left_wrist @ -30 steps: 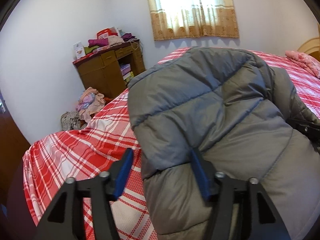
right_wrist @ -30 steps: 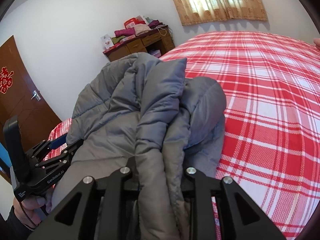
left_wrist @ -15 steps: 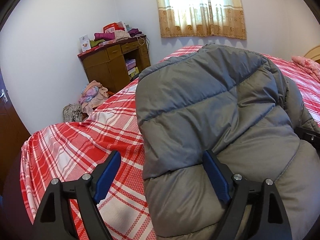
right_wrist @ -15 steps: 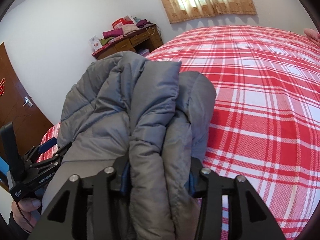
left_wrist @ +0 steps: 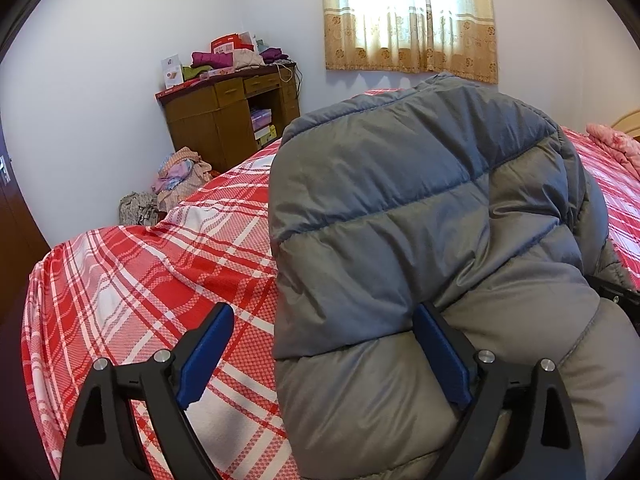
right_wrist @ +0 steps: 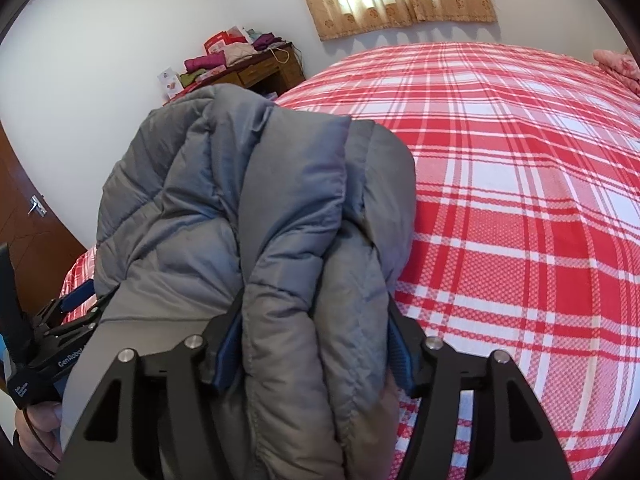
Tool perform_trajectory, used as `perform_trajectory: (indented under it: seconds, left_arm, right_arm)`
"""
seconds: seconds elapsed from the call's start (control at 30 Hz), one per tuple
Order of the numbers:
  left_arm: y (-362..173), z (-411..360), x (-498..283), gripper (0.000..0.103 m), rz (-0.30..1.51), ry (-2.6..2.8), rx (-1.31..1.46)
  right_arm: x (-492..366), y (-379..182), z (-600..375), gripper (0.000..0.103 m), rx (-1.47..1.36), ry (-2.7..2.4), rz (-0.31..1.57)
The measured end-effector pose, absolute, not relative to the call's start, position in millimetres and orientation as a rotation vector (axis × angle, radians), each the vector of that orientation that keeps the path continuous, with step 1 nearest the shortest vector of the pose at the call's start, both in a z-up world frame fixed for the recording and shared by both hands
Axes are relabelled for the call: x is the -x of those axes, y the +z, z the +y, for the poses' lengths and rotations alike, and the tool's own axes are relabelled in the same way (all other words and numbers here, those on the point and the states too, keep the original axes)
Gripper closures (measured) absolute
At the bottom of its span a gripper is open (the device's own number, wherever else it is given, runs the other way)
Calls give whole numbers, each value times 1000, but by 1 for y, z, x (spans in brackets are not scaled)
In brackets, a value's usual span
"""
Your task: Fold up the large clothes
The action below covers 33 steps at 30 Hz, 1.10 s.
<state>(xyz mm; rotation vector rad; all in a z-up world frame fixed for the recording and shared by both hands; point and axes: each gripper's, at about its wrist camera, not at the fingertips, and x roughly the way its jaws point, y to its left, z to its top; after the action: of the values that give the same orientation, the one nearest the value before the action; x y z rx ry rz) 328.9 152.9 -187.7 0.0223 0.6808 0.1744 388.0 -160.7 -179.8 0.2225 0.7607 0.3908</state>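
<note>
A grey quilted puffer jacket [left_wrist: 420, 216] lies bunched and folded over on the red plaid bed [left_wrist: 152, 280]. My left gripper [left_wrist: 324, 356] is open, its blue pads wide apart; the right pad [left_wrist: 438, 356] touches the jacket's left edge, the left pad is over bare bedspread. In the right wrist view my right gripper [right_wrist: 316, 348] has its jaws spread around a thick fold of the jacket [right_wrist: 288, 216], which fills the gap. The left gripper [right_wrist: 60, 344] also shows there at the far left, held by a hand.
A wooden desk [left_wrist: 232, 120] piled with clothes and boxes stands by the far wall. A heap of clothes [left_wrist: 180, 176] lies on the floor beside the bed. A curtained window [left_wrist: 412, 16] is behind. Pink bedding [left_wrist: 612, 144] lies far right. A brown door [right_wrist: 28, 232] is at left.
My left gripper's jaws have opened wider and let go of the jacket edge. My right gripper's jaws have spread further around the thick fold. The jacket has sunk lower toward the bed.
</note>
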Motion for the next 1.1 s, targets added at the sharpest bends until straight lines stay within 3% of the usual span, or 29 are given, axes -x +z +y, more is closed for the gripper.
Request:
perform_trajectory:
  seconds: [0.7,0.83,0.93,1.1]
  left_arm:
    - [-189,154,-328,9,675,196,-14]
    - [-159,147,-303,9,629,237,-38]
    - [-130,139,-271,9,590,193,-26]
    - [-81,125,-209,9,493,157,-32]
  right_arm:
    - [-389,-178,-150,30,-169,339,781]
    - [-359,-139,-151,27,-118,306,708]
    - [-326,-107,-156,18,-111,300,640]
    - [-260,-68,-156,17,-72,276,542]
